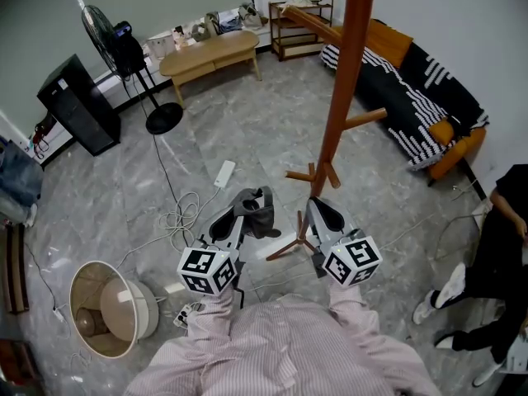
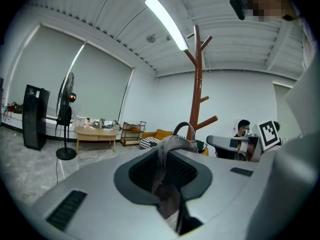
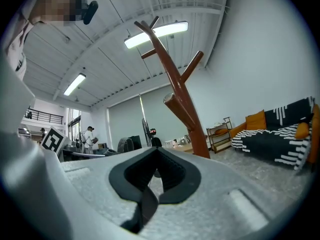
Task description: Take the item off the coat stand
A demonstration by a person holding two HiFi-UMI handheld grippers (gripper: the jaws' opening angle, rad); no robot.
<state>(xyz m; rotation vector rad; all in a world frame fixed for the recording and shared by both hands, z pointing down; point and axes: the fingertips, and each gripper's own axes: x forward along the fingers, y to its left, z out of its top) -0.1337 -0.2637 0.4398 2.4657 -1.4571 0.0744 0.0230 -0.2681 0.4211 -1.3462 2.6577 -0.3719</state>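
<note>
Left gripper view: left tool (image 2: 169,171) is clamped on a fold of the grey item (image 2: 176,145), off the coat stand (image 2: 198,84) and just beside it. The hold is thin, so the fabric could slip and drop to the floor. Right tool (image 3: 152,181) is closed and empty.

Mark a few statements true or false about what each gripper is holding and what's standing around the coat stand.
1. The left gripper grips a grey fabric item. True.
2. That item hangs on the coat stand. False: it is off the stand, in the left gripper.
3. The right gripper holds a cable. False: nothing is between its jaws.
4. A standing fan is near the low wooden table. True.
</note>
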